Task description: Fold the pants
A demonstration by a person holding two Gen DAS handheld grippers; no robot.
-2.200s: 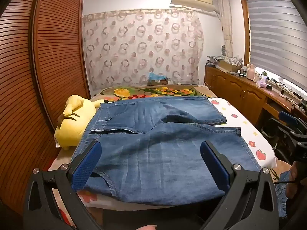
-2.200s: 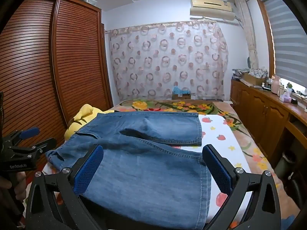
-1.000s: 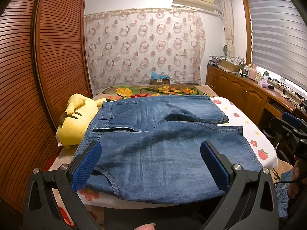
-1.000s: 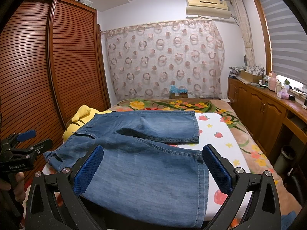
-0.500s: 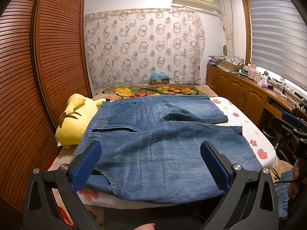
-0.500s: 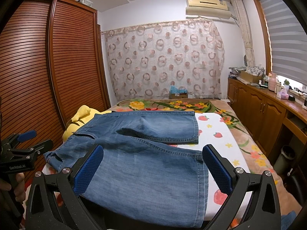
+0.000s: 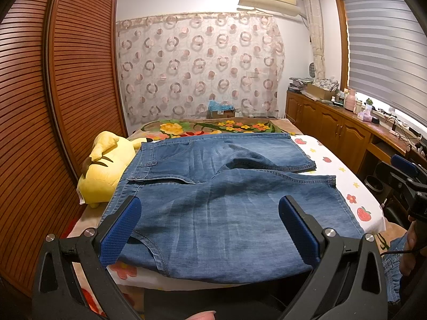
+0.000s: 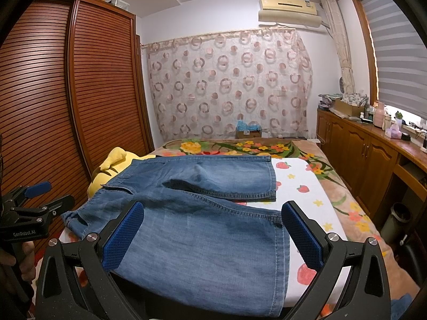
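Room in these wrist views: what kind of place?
A home bedroom, most likely: a bed with jeans spread on it, a louvred wooden wardrobe beside it, and a yellow plush toy at the bed's edge.

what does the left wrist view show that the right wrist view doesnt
Only the left wrist view shows the right gripper at its right edge and the plush toy's face. Only the right wrist view shows the left gripper at its left edge and the bin by the cabinets. Both show the jeans spread flat on the bed, with open jaws in front.
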